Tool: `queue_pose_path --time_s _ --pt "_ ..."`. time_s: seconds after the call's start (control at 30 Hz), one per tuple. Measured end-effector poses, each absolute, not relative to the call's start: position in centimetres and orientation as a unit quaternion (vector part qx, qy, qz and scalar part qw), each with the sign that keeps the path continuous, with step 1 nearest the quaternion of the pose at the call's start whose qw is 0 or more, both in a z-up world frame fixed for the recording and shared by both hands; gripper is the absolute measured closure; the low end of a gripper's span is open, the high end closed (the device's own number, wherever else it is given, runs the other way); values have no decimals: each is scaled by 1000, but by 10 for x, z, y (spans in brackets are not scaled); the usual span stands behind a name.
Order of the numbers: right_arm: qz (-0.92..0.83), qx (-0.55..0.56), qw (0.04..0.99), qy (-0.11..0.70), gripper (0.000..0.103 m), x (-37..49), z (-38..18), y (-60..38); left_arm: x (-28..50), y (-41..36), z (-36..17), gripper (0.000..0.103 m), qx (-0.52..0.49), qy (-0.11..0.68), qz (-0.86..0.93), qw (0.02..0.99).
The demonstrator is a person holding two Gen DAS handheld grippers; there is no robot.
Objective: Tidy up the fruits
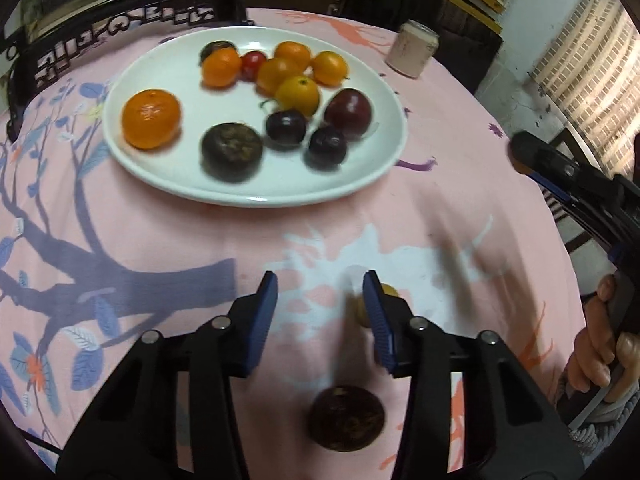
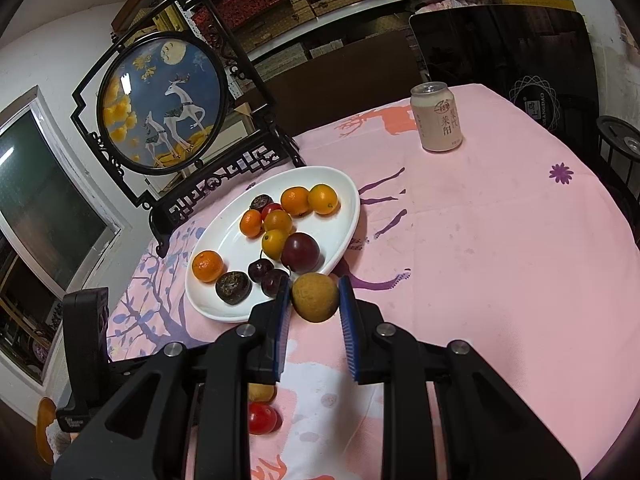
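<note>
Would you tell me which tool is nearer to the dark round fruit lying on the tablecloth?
Left. The left tool hangs open right over the dark round fruit; the right tool, gripping a tan fruit, is off to its side.

plate fruit [image 1: 231, 151] motion-blurred, yellow fruit [image 1: 390, 291] half-hidden

You see a pink tablecloth [image 2: 500, 240] printed with purple-blue branches, blue leaves, white patches and orange deer shapes. The plate [image 1: 168, 60] is plain white, carrying bright orange tangerines [image 1: 151, 118], deep purple plums [image 1: 347, 114] and a dark brown, rough-skinned fruit [image 1: 231, 151]. Your right gripper [image 2: 314, 302], black with blue ribbed pads, frames a tan-yellow speckled fruit [image 2: 315, 297]. The can [image 2: 437, 117] is pale pink with brown lettering. A red tomato [image 2: 262, 418] lies on the cloth.
</note>
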State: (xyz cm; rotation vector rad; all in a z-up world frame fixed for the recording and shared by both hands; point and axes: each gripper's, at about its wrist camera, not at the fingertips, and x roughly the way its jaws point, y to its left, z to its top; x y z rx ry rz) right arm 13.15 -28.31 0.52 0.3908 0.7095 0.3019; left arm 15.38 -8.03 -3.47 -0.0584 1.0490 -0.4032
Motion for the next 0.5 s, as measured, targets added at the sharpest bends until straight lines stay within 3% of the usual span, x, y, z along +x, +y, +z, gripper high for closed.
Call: queue_pose_path --time_s 0.5 --pt "146 199 907 341 79 132 6 -288 146 -113 -39 58 -10 524 -221 823"
